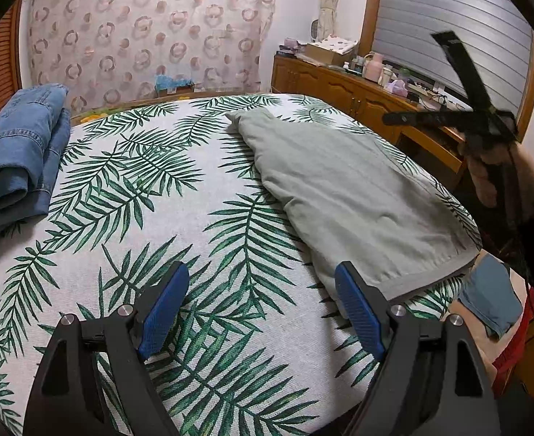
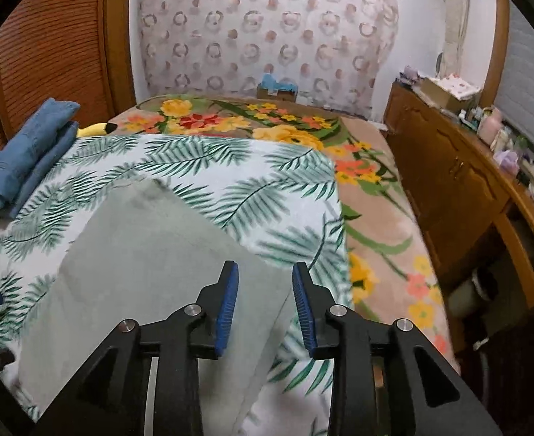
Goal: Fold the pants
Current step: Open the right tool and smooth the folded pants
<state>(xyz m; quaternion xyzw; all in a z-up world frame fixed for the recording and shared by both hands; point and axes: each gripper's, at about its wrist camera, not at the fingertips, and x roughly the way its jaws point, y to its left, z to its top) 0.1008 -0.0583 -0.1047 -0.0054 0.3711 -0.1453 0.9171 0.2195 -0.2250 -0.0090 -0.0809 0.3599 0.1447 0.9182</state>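
Here is the bed, spread with a palm-leaf sheet [image 1: 179, 189], and the grey-green pants [image 1: 343, 196] lie on it as a long folded strip along the sheet's right edge, one end at the near right corner and the other reaching up toward the far side. The left gripper [image 1: 263, 305] hangs over the near part of the sheet, its blue pads spread wide, nothing between them; the right-hand pad sits just beside the pants' near hem, and whether it touches I cannot tell. Over at the right gripper [image 2: 265, 305], the jaws stand partly apart above the pants [image 2: 139, 254]; the cloth's right edge runs under the gap, and the pads do not press on it. Folded blue jeans [image 1: 16, 152] sit stacked at the far left corner of the sheet, well apart from the pants. Beyond the sheet's far and right edges a floral blanket [image 2: 372, 196] shows, and a wooden dresser [image 2: 459, 189] stands along the right.
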